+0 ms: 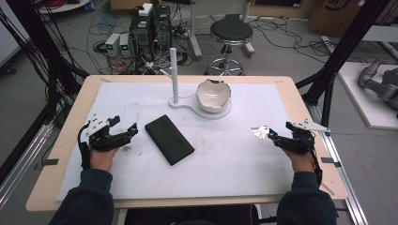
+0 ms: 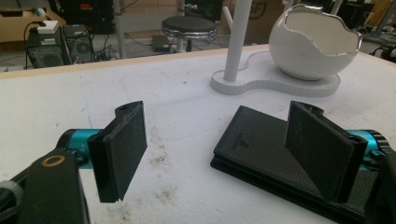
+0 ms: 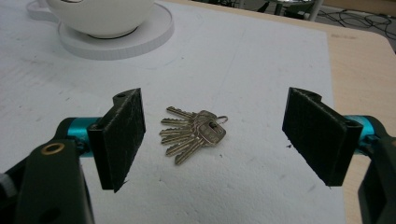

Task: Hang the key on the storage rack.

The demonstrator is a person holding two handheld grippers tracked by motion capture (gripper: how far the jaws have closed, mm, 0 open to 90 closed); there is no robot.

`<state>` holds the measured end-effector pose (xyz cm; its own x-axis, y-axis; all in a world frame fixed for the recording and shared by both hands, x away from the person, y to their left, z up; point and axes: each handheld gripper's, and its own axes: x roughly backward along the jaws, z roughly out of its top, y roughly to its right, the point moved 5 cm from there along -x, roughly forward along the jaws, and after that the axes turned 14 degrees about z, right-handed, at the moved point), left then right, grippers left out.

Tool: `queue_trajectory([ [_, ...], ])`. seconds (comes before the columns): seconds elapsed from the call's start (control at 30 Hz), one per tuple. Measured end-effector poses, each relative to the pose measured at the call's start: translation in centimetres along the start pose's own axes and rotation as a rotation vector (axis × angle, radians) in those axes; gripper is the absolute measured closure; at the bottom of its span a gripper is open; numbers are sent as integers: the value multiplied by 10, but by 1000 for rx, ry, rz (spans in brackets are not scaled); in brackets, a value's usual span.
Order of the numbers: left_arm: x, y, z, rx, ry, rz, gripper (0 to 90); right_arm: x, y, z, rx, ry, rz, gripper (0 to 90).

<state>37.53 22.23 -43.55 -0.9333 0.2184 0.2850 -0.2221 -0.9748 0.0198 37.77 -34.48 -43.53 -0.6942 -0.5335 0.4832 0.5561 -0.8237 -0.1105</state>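
Keys [image 3: 194, 133] on white mat, between spread jaws of right hand-held gripper [image 3: 224, 135]; left hand-held gripper [image 2: 224, 149] released beside black wallet [image 2: 275, 163].

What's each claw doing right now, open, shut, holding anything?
Left claw: open, empty, beside the flat black textured wallet.
Right claw: open, empty, bunch of silver metal keys between its jaws.

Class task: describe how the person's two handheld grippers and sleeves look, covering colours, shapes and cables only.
Both the left gripper and the right gripper are black, with flat textured rectangular jaws, teal collars, grey three-cornered top plates and black trailing cables. The sleeves are dark navy.
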Motion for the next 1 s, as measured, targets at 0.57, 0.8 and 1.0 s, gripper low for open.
queue_trajectory([
  [0.57, 0, -1, -2, -16, -23, 8, 238, 3, 10, -2, -50, 32, 11, 217],
  [0.8, 3, -3, -4, -14, -29, 14, 238, -2, 8, -2, -66, 34, 59, 383],
  [1.0, 0, -3, -6, -18, -40, 11, 242, -26, 17, -3, -114, -39, 66, 531],
])
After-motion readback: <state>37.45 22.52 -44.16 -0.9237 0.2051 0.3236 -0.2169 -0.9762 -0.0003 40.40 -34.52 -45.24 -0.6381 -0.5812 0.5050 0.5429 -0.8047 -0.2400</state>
